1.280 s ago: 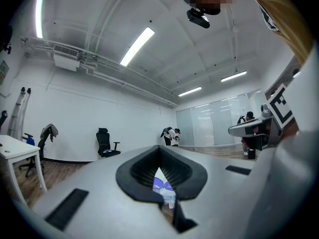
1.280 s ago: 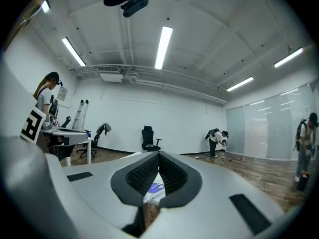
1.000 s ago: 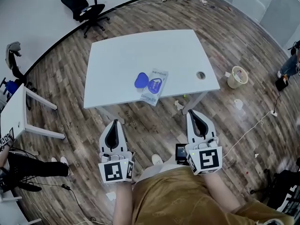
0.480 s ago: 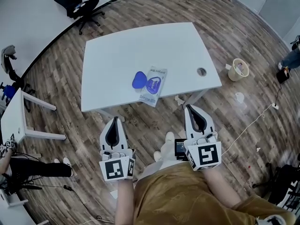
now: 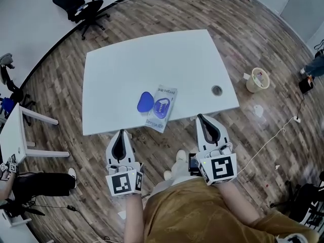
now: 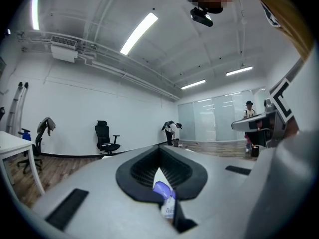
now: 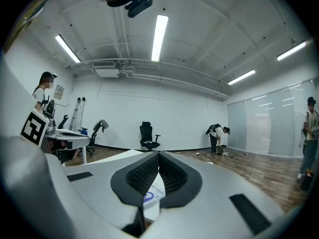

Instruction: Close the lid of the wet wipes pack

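Currently, the fingers [image 6: 142, 172] of the left gripper [image 5: 120, 135] are pressing together, leaving only a thin slit and gripping nothing. The right gripper [image 5: 202, 120] is showing the same: its fingers [image 7: 172, 176] are meeting with nothing between them. Both grippers are hovering over the wooden floor [image 5: 263, 135], short of the worktop's near edge, pointing toward it, well apart from each other and touching nothing.

Through each slit a sliver of the wet wipes pack [image 5: 163, 109] is showing. The pack is lying flat on the white worktop [image 5: 147, 59], close to the near edge, with 1 corner reaching that edge. Its blue lid [image 5: 145, 103] is standing open, flipped out to the pack's left and resting on the worktop, baring the blue oval opening on the pack's face.

Further right, a round cable hole [image 5: 216, 90] is sitting in the worktop. A pale bucket [image 5: 259, 80] is standing on the floor beyond the right corner, and a black office chair [image 5: 76, 4] is standing by the far wall.
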The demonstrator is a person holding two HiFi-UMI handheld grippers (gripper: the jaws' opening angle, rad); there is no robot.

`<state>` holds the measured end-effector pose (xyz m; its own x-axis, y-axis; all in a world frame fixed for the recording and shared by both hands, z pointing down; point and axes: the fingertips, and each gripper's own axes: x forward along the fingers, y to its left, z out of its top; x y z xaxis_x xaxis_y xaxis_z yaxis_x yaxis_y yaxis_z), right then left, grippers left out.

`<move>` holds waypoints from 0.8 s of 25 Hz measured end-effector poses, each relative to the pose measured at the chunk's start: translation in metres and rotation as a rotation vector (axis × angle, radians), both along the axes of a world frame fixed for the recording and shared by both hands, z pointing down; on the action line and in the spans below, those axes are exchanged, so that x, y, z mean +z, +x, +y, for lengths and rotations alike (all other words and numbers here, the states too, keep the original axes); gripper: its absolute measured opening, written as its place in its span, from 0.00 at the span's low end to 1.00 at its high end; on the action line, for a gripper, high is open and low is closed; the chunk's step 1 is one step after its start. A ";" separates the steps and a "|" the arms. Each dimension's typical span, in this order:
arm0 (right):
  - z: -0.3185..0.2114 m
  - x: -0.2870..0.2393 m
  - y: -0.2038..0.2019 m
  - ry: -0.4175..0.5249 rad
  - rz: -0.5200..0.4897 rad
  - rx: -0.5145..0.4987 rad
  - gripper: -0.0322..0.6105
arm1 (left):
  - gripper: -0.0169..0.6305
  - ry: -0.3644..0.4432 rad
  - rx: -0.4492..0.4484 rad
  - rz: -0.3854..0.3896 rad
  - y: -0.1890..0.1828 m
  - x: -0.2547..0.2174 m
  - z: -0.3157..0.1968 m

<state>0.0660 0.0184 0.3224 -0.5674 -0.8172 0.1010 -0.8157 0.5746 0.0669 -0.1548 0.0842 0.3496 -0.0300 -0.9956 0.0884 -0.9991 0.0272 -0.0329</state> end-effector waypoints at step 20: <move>-0.062 0.026 -0.003 -0.081 -0.010 -0.030 0.06 | 0.02 -0.105 -0.006 -0.034 -0.019 0.034 -0.071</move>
